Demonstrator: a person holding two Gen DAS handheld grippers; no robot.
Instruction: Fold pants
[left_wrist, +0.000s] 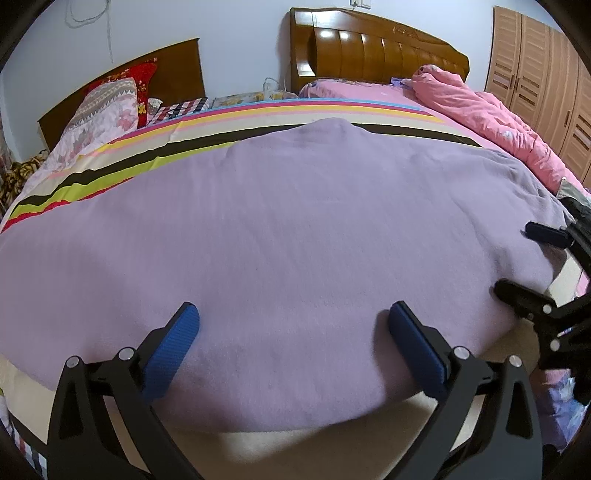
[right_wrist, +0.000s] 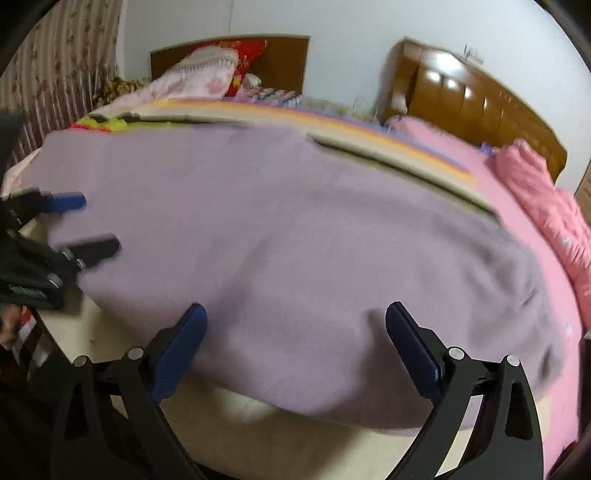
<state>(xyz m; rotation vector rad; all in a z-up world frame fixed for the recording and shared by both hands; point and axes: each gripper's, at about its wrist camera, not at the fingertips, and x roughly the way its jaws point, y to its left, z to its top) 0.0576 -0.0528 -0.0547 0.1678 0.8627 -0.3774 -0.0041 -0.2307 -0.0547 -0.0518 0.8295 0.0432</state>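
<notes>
**Lilac pants flat on the bed, both sets of jaws wide and empty**

Left wrist view: Spread across the near half of the bed (left_wrist: 388, 99), the lilac pants (left_wrist: 280, 221), soft and fleecy, lying flat with only slight ripples. Left gripper (left_wrist: 291, 317) low over the near hem of the pants, jaws wide, nothing between the blue pads (left_wrist: 173, 350). Cream bed edge just under the hem. Beyond the pants, a striped sheet (left_wrist: 122, 155) in black, lime, red, yellow and pink bands. Farther back, a pink sheet and a bunched pink quilt (left_wrist: 491, 114) along the right side. Glossy wooden headboard (left_wrist: 373, 51) against the white wall, a second, darker headboard to the left with a floral pillow (left_wrist: 107, 107) and a red cushion (left_wrist: 142, 75) in front. Slatted wardrobe (left_wrist: 543, 77) at far right. At the right edge, the right gripper (left_wrist: 517, 262), jaws apart, just beside the pants' right edge.

Right wrist view: Blurred throughout. Same lilac pants (right_wrist: 295, 236) filling the middle, reaching down to the cream bed edge. Right gripper (right_wrist: 295, 314) over the near hem, jaws wide, nothing held. At the left edge, the left gripper (right_wrist: 92, 225), jaws parted, at the pants' left edge; contact with the cloth impossible to tell. Striped sheet (right_wrist: 332, 122) and pink quilt (right_wrist: 546, 199) behind, glossy headboard (right_wrist: 472, 96) at upper right, patterned curtain (right_wrist: 62, 55) at upper left.
</notes>
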